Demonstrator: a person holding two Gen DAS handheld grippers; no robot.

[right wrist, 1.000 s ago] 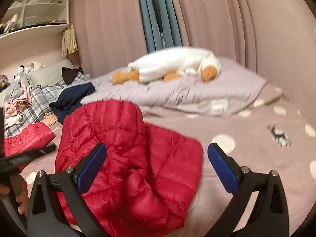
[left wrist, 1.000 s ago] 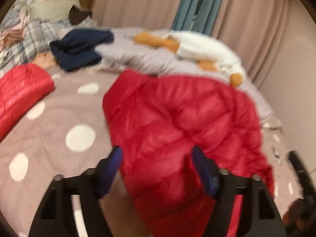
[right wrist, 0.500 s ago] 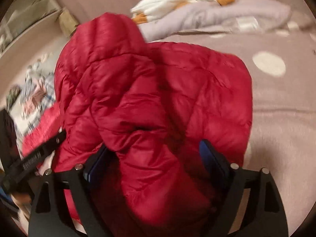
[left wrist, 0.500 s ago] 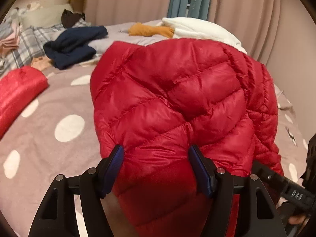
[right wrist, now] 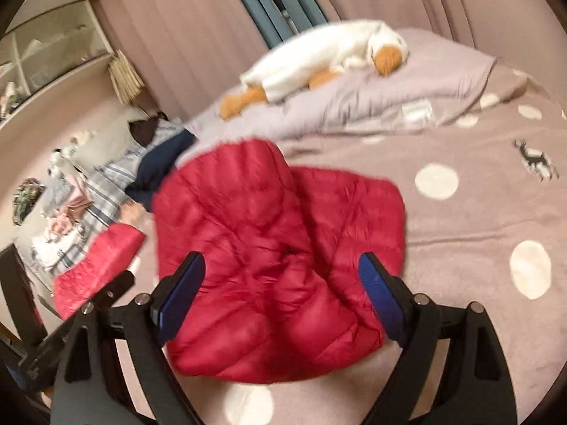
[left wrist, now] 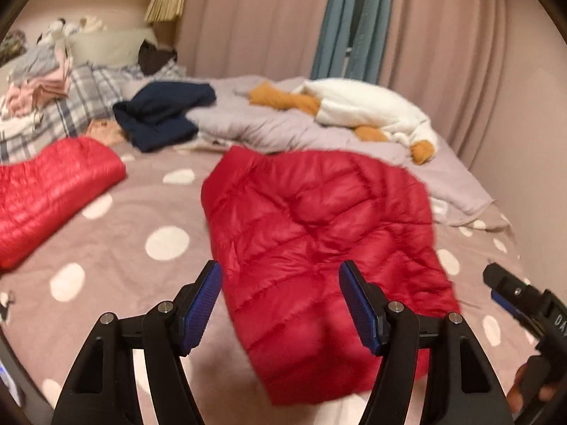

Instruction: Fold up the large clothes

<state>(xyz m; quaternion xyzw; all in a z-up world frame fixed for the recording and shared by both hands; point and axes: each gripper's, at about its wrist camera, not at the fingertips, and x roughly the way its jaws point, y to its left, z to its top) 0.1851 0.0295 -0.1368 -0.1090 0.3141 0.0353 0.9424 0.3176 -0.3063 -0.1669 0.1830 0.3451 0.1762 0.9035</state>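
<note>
A red puffer jacket lies folded on the dotted mauve bedspread, in the middle of both views. My left gripper hovers over its near end; the blue pads stand apart and bedspread shows between the left pad and the jacket's edge. My right gripper hangs open above the same jacket, and its pads do not press on the jacket. The right gripper's tip shows at the right edge of the left wrist view. The left gripper's finger shows at the lower left of the right wrist view.
A second folded red jacket lies to the left. Behind it are a navy garment, a plaid blanket with piled clothes, a grey duvet and a white goose plush. Curtains and a wall close in the far side.
Half a second ago the jacket was raised close to both cameras, bunched between the jaws. Now it lies flat on the bed and both grippers have drawn back from it.
</note>
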